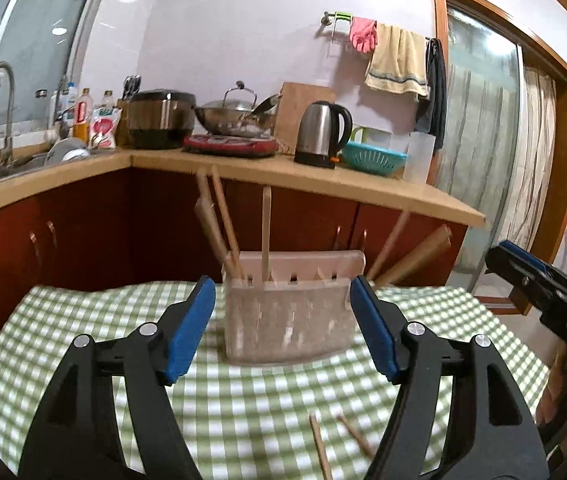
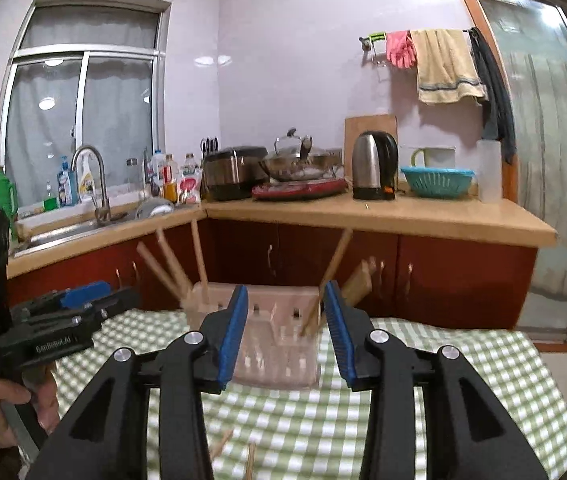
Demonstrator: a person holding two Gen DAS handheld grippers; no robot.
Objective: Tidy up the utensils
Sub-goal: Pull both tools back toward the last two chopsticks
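A translucent pink utensil holder (image 1: 287, 316) stands on the green checked tablecloth (image 1: 63, 340), with several wooden utensils (image 1: 219, 216) sticking up from its slots. It also shows in the right wrist view (image 2: 271, 344). My left gripper (image 1: 283, 300) is open and empty, its blue pads either side of the holder, not touching. My right gripper (image 2: 287, 308) is open and empty, just in front of the holder. Two wooden sticks (image 1: 319, 448) lie on the cloth near me; they also show in the right wrist view (image 2: 223, 444).
A kitchen counter (image 1: 323, 176) runs behind the table with a kettle (image 1: 321, 134), wok, rice cooker and teal colander (image 1: 373, 158). A sink (image 2: 63, 232) with faucet is at the left. The right gripper's body (image 1: 551, 284) shows at the right; the left one (image 2: 43, 328) at the left.
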